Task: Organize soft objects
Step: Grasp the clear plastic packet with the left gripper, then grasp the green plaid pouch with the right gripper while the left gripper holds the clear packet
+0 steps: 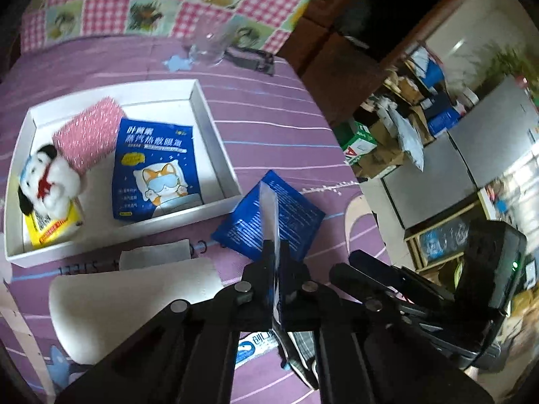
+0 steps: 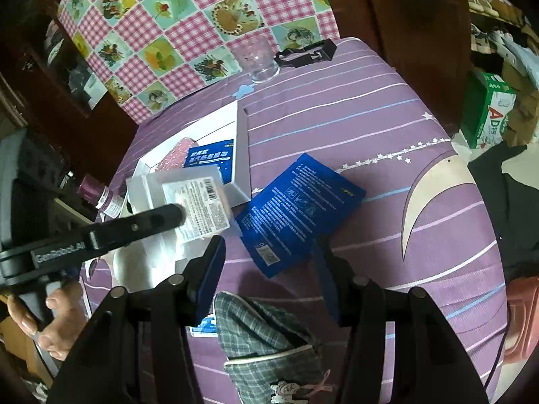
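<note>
just outside the white box's (image 1: 215,141) near wall, left claw (image 1: 275,252) pinching a clear packet (image 2: 195,205), right claw (image 2: 269,256) spread

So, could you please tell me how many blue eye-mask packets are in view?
2. One blue packet lies face up inside the white tray; the other lies face down on the purple cloth, just outside the tray's corner. Others could be hidden beneath items.

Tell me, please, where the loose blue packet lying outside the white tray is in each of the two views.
Left wrist view: loose blue packet, lower centre, just right of the white tray, behind the left gripper.
Right wrist view: same packet, centre, right of the tray.
Shared landmark: clear glass at the table's far edge.
</note>
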Available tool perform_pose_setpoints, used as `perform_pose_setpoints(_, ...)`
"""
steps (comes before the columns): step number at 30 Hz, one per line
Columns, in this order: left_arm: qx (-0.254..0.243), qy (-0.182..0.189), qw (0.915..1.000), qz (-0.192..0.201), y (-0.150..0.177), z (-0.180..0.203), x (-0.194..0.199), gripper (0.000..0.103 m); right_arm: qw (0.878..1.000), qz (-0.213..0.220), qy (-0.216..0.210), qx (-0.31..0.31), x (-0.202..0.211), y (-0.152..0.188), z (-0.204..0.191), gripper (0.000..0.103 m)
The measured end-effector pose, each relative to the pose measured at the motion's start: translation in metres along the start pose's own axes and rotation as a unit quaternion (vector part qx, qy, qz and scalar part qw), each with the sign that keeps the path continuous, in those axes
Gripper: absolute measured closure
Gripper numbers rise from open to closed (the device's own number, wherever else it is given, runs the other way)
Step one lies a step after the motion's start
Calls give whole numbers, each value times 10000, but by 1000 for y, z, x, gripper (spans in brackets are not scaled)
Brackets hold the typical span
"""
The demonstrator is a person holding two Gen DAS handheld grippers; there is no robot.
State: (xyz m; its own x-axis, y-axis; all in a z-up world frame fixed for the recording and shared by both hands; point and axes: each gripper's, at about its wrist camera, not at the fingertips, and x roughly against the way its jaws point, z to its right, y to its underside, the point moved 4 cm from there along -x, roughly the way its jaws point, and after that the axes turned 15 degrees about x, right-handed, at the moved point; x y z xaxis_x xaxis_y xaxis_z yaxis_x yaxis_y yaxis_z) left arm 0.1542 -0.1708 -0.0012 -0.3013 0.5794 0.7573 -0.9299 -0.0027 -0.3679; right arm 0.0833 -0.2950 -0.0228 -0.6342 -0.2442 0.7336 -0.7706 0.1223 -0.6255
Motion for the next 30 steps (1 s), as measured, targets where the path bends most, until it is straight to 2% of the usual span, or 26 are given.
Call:
perform_pose_setpoints(5, -409, -105, 9980, 473, 13, 16, 22, 103, 9994, 254, -207, 135, 10, 4, -6, 48)
perform_pose_setpoints(11, -671, -118, 9916, 1101, 42, 10, 43, 103, 9954, 630, -510, 511, 28, 17, -20, 48)
perform_pose_setpoints(13, -768, -179, 9878, 1345, 53, 3, 50, 103, 9935, 718, -575, 670, 33, 24, -25, 48)
perform_pose_setpoints(18, -1062, -113, 9731, 2040, 82, -13, 67, 103, 9890, 968, -379, 1055, 43, 48, -33, 48)
perform_pose_setpoints(23, -1202, 54, 9679, 2207, 100, -22, 61, 103, 9877, 983, -435, 1131, 43, 56, -36, 48)
perform_pose_setpoints(26, -1241, 123, 9644, 2331, 107, -26, 56, 103, 9900, 777, -249, 1148, 34, 60, -35, 40)
perform_pose_setpoints(30, -1292, 185, 9652, 2265, 114, -26, 48, 103, 9919, 320, 203, 1216, 16, 66, -33, 39)
